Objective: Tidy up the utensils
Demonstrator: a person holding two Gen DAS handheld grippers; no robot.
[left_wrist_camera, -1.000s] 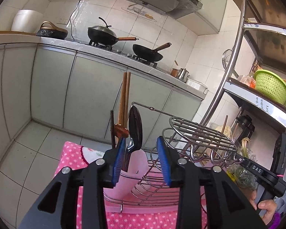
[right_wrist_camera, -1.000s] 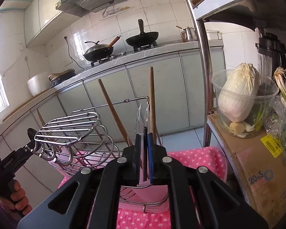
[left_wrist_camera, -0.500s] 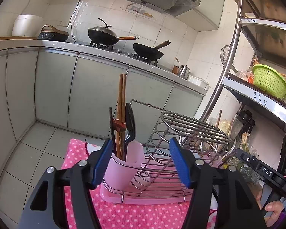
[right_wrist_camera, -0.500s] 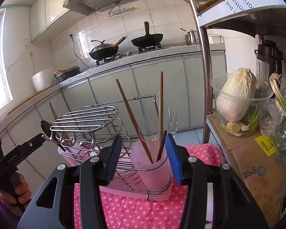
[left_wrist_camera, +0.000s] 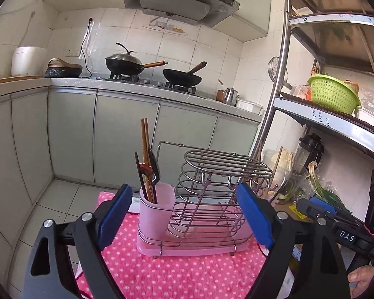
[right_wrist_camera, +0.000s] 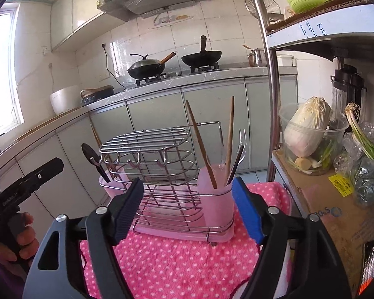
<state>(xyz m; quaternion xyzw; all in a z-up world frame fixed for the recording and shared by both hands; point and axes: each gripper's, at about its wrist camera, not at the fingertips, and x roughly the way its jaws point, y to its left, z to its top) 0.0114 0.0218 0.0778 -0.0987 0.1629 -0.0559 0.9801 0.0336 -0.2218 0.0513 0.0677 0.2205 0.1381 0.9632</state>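
Both grippers wide, rack between

Left view: left hand-held gripper [left_wrist_camera: 184,214] spread wide, empty; wire rack [left_wrist_camera: 212,199] ahead on pink towel [left_wrist_camera: 162,274], chopsticks [left_wrist_camera: 145,154] in its cup.

Right view: right hand-held gripper [right_wrist_camera: 188,210] gapes empty; fork [right_wrist_camera: 238,154] in cup [right_wrist_camera: 217,194], cabbage [right_wrist_camera: 308,129] beside

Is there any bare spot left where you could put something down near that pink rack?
Bare pink dotted cloth lies in front of the rack, between it and the open grippers. Both cups are crowded with utensils; the box on the right holds vegetables.

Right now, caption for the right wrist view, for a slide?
Open right tool before wire rack; pink cup holds chopsticks and fork.
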